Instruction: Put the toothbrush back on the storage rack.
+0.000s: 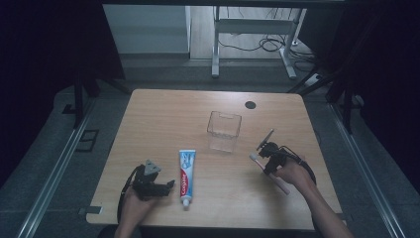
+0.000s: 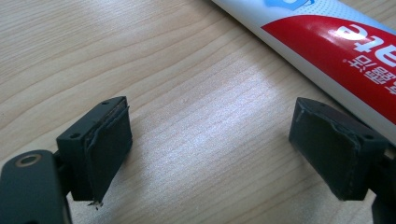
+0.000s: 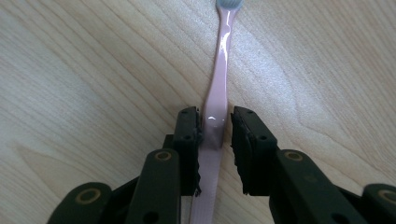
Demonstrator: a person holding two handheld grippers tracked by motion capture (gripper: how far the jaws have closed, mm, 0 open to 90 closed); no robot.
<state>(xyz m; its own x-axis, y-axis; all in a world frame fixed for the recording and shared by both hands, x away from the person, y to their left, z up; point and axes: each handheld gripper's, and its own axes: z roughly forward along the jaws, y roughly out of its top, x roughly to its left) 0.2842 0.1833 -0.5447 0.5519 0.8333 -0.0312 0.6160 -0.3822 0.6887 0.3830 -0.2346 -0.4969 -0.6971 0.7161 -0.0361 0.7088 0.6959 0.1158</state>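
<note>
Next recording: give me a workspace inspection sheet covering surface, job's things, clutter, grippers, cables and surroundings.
Surface: wooden table, dark round spot near the far edge.
Job's things: pink toothbrush lying flat; toothpaste tube; clear box, upright.
Clutter: nothing seen.
Grippers: left gripper open beside the tube; right gripper jaws astride the toothbrush handle, grip not certain.
Cables: one trails from each gripper; more on the floor beyond.
Surroundings: white desk frame, dark curtains.

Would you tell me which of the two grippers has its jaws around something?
The right gripper: its jaws flank the pink toothbrush handle. The left gripper is wide open over bare table, beside the toothpaste tube.
</note>
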